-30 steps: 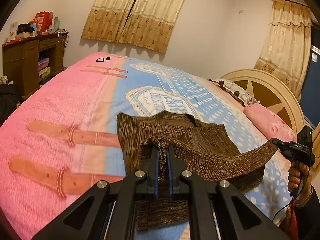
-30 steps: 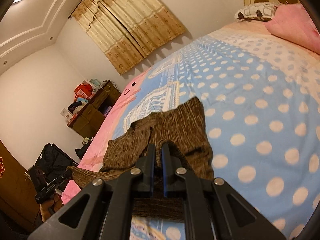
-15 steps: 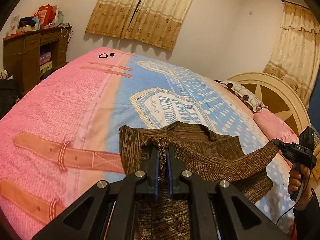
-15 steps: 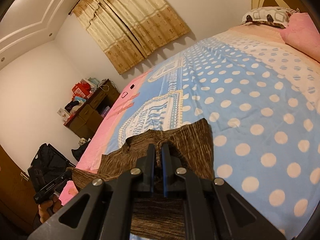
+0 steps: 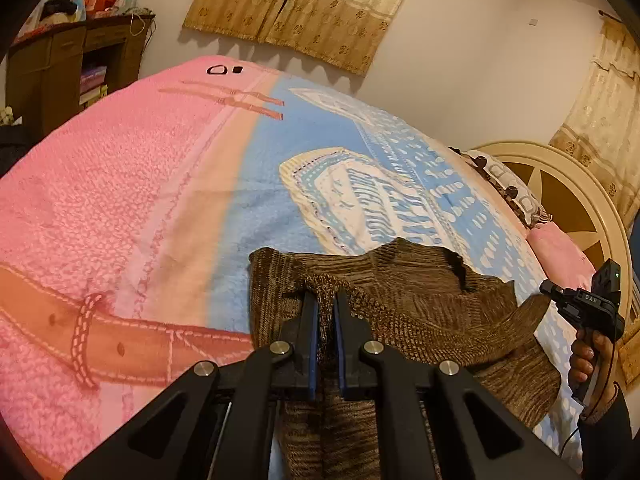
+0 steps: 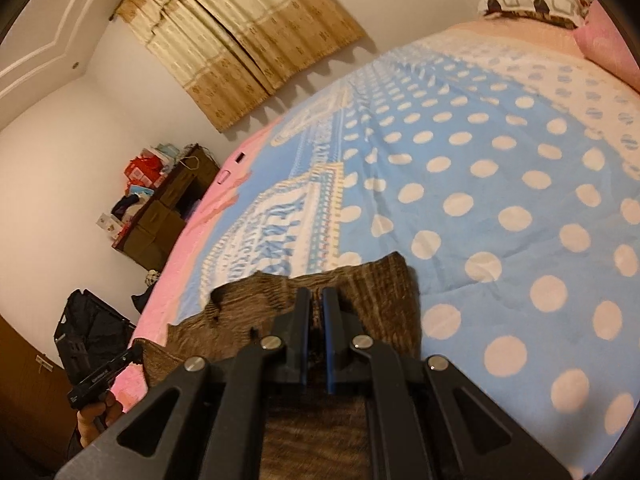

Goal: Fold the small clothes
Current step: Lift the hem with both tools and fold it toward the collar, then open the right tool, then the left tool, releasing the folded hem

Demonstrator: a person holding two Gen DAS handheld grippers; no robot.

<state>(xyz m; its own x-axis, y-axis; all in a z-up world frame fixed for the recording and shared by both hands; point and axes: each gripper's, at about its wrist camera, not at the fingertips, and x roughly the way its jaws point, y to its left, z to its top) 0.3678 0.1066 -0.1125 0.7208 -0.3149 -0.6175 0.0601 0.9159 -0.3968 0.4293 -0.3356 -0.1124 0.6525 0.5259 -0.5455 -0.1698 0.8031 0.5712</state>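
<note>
Left gripper (image 5: 326,300) pinched on brown knit (image 5: 420,304), lifting near edge above bedspread (image 5: 160,200). Right gripper (image 5: 548,289) at far right, hand (image 5: 592,356) on handle, clamped on opposite corner. Edge stretched between both. Curtains (image 5: 304,4), desk (image 5: 72,68), headboard (image 5: 560,184) behind.

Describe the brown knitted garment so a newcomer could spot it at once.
Start at the big bed with the pink and blue blanket. On its near edge, where blue polka dots meet the white lettered patch, lies the brown knitted garment, its near hem pinched by the left tool and right tool. It is the only dark, ribbed fabric on the bright bedding.
</note>
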